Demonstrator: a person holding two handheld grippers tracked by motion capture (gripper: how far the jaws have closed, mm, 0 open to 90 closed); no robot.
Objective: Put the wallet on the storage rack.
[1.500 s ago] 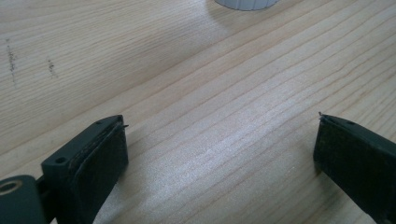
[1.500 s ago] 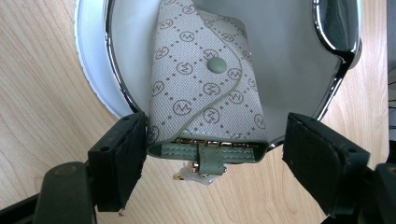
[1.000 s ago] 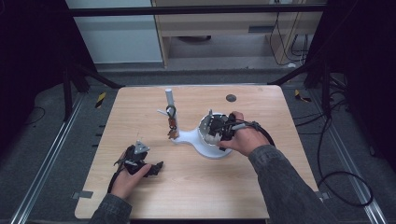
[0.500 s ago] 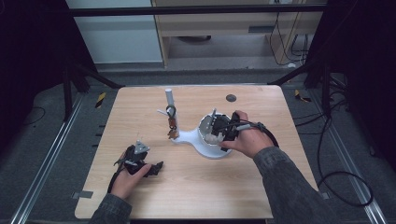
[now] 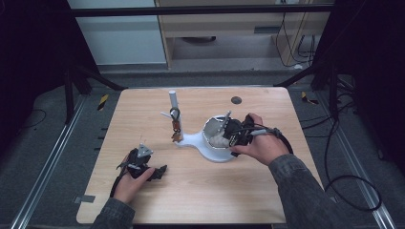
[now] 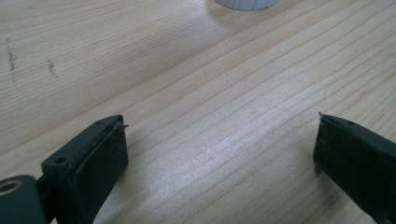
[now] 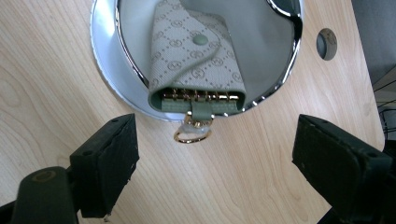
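- Risk, overhang: the key case (image 7: 196, 56) lies in the white dish (image 7: 105, 70) with its lower end propped over the chrome rim (image 7: 280, 70). Its gold ring (image 7: 190, 136) hangs outside, above the table (image 7: 56, 84). A nudge from a withdrawing jaw could probably tip the case out onto the wood.
- Risk, snagging: the ring sits close in front of the right gripper (image 7: 212, 163). If that gripper moves forward or its jaws close now, a pad may hook the ring and drag the case back out.
- Risk, stand: in the high view the dish belongs to a white stand (image 5: 191, 140) with a post (image 5: 173, 101) carrying hanging keys (image 5: 176, 128). A sideways knock on the dish could likely shift the stand and set those keys swinging.
- Right gripper state: the jaws have just been opening and stand apart, with nothing between the pads; the case is released.
- Left gripper (image 6: 219, 154) state: the jaws stand wide with nothing between them, low over bare wood and well apart from the dish.
- Appearance of the case: grey-green monogram-patterned fabric, folded, with a snap button (image 7: 201, 39) on the flap, a row of gold key hooks (image 7: 201, 97) at the open end, and a small green tab holding the ring.
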